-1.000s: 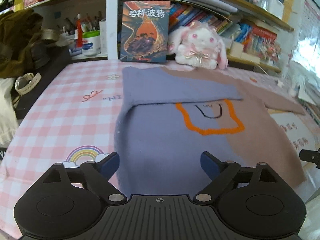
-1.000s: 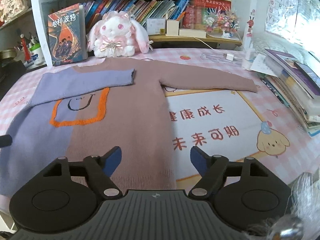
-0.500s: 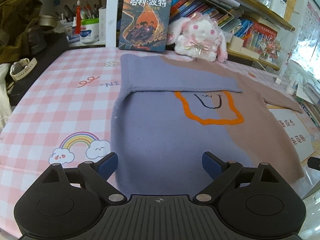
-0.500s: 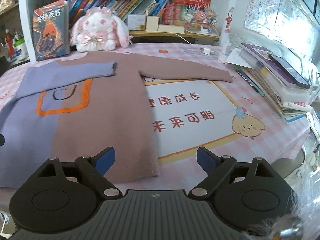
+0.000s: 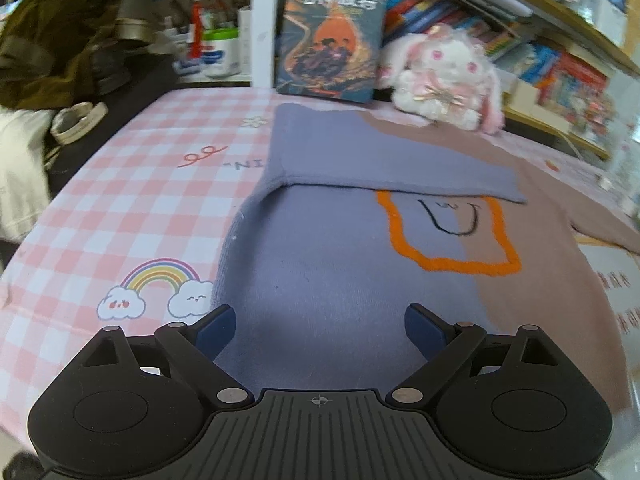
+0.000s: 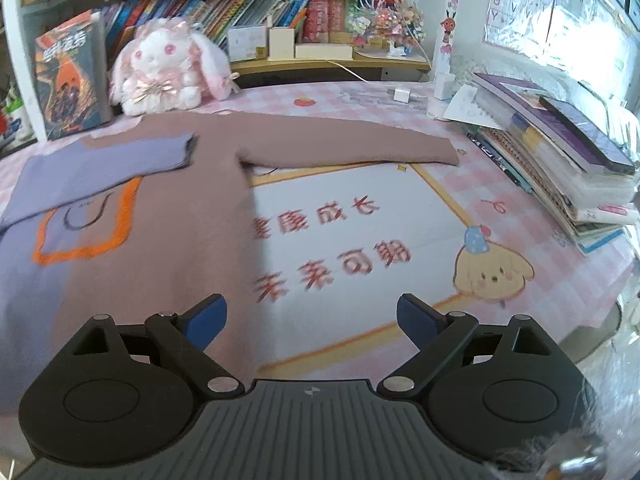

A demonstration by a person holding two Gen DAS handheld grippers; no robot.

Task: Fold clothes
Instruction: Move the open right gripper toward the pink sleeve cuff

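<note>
**Two-tone sweater lay flat, one sleeve folded in**

The sweater (image 5: 344, 280) lay spread on the table (image 5: 132, 208), its hem nearest the cameras and its neckline far, toward the shelves. It was a soft, fuzzy knit in two colours: lavender-blue on the left half, dusty mauve-brown on the right. An orange outline (image 5: 448, 256) of thicker, raised yarn framed a small black line drawing at chest height. The blue sleeve (image 5: 384, 164) was folded across the chest, a flat band with a straight lower edge, its cuff reaching onto the brown half. The brown sleeve (image 6: 352, 144) lay stretched out flat to the right, tapering to a squared cuff.

The table wore a smooth pink-and-white checked cover printed with a rainbow (image 5: 158, 280), and on the right a white panel with red characters and a cartoon dog (image 6: 492, 272).

The left gripper (image 5: 320, 324) hung over the near blue part of the sweater, jaws spread wide, holding nothing. The right gripper (image 6: 312, 316) hung near the sweater's right edge, jaws likewise apart and empty.

At the far edge sat a fluffy white-and-pink plush rabbit (image 5: 444, 76) beside an upright glossy book (image 5: 332, 36). A stack of books (image 6: 560, 160) rested at the right.
</note>
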